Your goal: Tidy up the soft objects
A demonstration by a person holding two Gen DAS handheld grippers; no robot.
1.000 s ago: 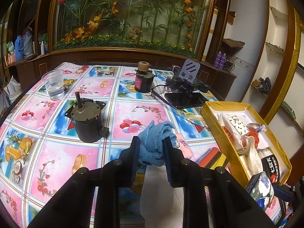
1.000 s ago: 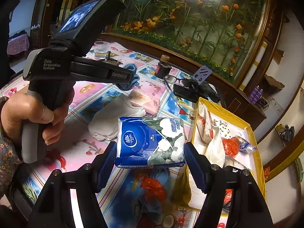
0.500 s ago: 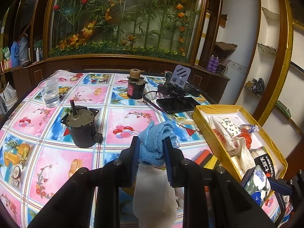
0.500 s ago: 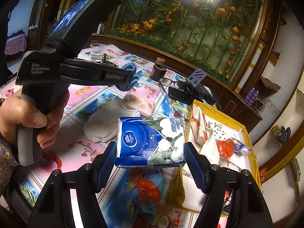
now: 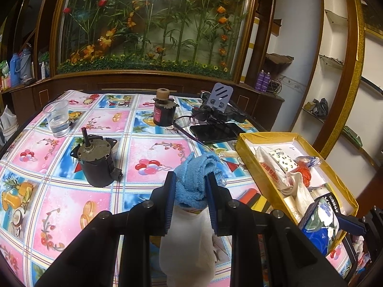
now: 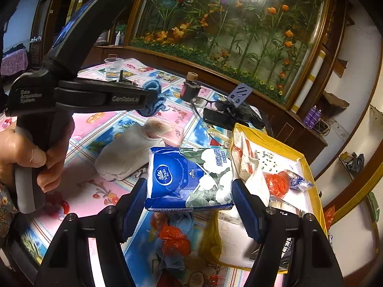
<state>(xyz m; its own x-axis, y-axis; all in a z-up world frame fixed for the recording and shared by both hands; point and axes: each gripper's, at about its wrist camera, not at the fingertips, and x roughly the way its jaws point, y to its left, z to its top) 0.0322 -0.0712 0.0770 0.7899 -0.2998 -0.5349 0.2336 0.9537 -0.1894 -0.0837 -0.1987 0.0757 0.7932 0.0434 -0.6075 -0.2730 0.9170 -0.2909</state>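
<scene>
Pinching only a bunched fold of blue towel (image 5: 195,181), the left gripper (image 5: 190,199) risks dropping it short of the yellow box (image 5: 244,150), while the right gripper (image 6: 189,205) clamps a tissue pack (image 6: 190,179).

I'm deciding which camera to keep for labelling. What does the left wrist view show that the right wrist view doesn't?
Only the left wrist view shows the black motor whole and the left gripper pinching the blue cloth from behind.

Only the right wrist view shows the person's hand and the tissue pack between the right gripper's fingers.

Both show the yellow box, white sock and plastic cup.
</scene>
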